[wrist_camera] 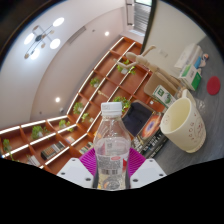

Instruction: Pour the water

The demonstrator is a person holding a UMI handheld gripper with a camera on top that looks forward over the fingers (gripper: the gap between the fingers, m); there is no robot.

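Gripper view: my claw point(111, 178) clenched on water bottle point(111, 150), held upright against spilling; cup point(184, 124) near, open mouth ready.

Office/showroom-type room, wall shelving point(100, 85) w/ small potted plants point(126, 70), recessed ceiling lights point(45, 38)

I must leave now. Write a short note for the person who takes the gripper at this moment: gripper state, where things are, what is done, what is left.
Gripper: shut on the bottle, both pads against its sides.
Bottle: upright between the fingers, white cap on, raised in front of the shelves.
Cup: cream, beyond the fingers to the right, seen tilted in this view; I cannot tell whether it holds water.
Done: bottle gripped.
Left: bring the bottle to the cup and pour. The cap seems closed, so check it first.
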